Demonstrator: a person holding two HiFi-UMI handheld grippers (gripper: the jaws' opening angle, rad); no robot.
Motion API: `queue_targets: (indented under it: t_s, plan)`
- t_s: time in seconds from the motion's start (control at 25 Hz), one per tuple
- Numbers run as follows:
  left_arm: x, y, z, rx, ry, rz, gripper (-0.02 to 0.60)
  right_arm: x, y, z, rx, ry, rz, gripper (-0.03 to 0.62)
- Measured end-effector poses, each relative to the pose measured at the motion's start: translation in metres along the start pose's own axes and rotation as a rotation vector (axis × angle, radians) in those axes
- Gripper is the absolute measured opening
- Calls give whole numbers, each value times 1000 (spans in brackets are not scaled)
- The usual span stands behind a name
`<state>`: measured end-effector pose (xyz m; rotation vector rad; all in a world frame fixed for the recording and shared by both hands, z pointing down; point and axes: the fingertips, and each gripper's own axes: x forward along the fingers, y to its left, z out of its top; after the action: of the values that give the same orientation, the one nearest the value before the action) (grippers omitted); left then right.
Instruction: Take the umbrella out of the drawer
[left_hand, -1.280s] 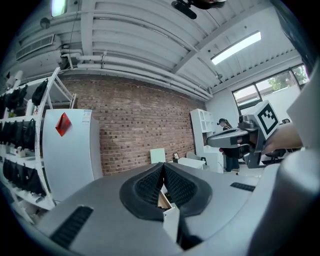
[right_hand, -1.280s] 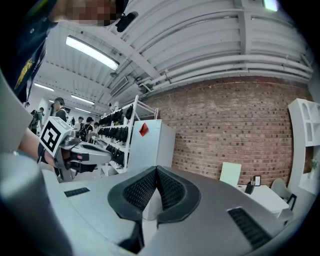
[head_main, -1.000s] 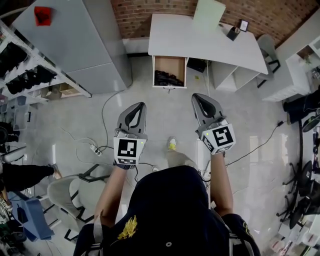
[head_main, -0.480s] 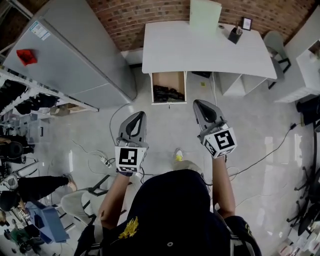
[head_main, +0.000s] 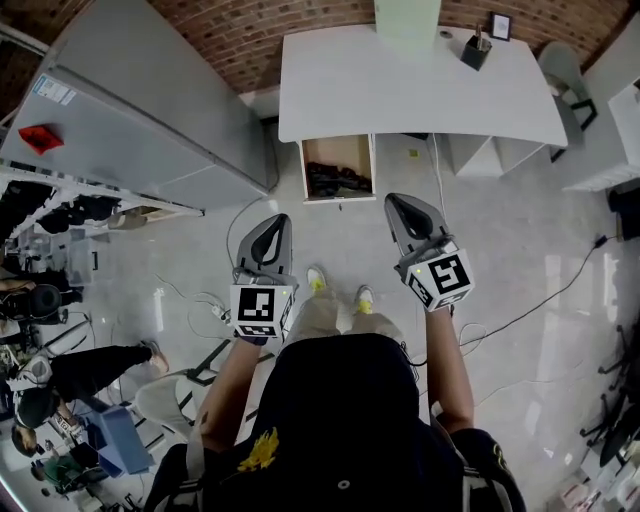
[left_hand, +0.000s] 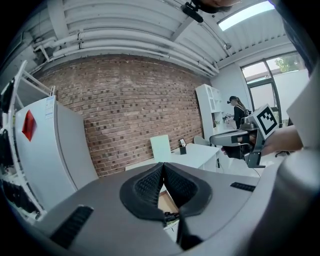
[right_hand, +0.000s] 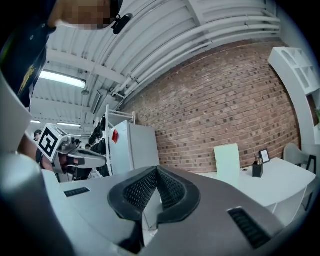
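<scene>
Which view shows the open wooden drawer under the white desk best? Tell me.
Head view: the open wooden drawer is seen whole from above, dark contents inside. Left gripper view shows a sliver behind its fingers; right gripper view, nothing recognisable.

The desk (head_main: 420, 100) is white, the brick wall (head_main: 230, 20) red-brown, the drawer (head_main: 338, 150) brown inside, the umbrella (head_main: 338, 182) black.

Left claw (head_main: 274, 222) — jaws together, nothing between them. Right claw (head_main: 402, 203) — jaws together, nothing between them. Both held out ahead, side by side, apart.
</scene>
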<state>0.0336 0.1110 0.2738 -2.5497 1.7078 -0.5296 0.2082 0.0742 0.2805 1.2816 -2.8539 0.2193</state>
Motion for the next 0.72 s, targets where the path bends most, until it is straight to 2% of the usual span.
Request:
queue_targets:
  t_s: [0.16,0.4,0.6,0.72]
  plan:
    - [11,5,-4,41,16,-11,18,15,-4,2,-2,-2,13,26]
    - [42,39,-8,22,7,-1,18,52,-6,11,-46,-5,24,26]
    - [75,65,-2,24,-38,-24,18,88,-13,23,-88,-10,18,26]
    - [91,89,-5,-7,-51,-28,18,116,-11,28,-113,2,14,26]
